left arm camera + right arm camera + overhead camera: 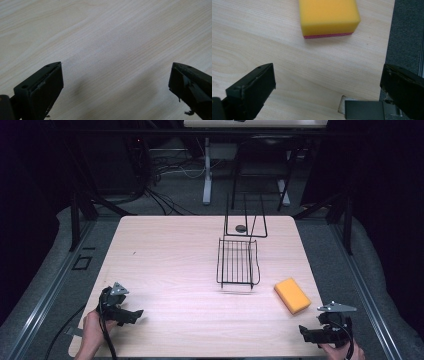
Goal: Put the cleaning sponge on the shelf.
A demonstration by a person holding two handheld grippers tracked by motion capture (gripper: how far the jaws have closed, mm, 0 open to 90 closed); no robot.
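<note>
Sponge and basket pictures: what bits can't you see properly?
- Sponge: its far end is cut off by the top edge of the right gripper view.
- Small dark round thing behind the wire basket: too small in the high view to tell what it is.
- Right gripper and the hand holding it: partly cut off by the bottom edge of the high view.
- Dark flat piece at the table edge: cut off by the bottom edge of the right gripper view.

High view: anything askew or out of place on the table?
Mostly tidy. The wire rack sits apart from a second wire frame standing behind it, with a small dark round object at that frame's base. The yellow sponge lies at an angle near the right edge. No spills.
</note>
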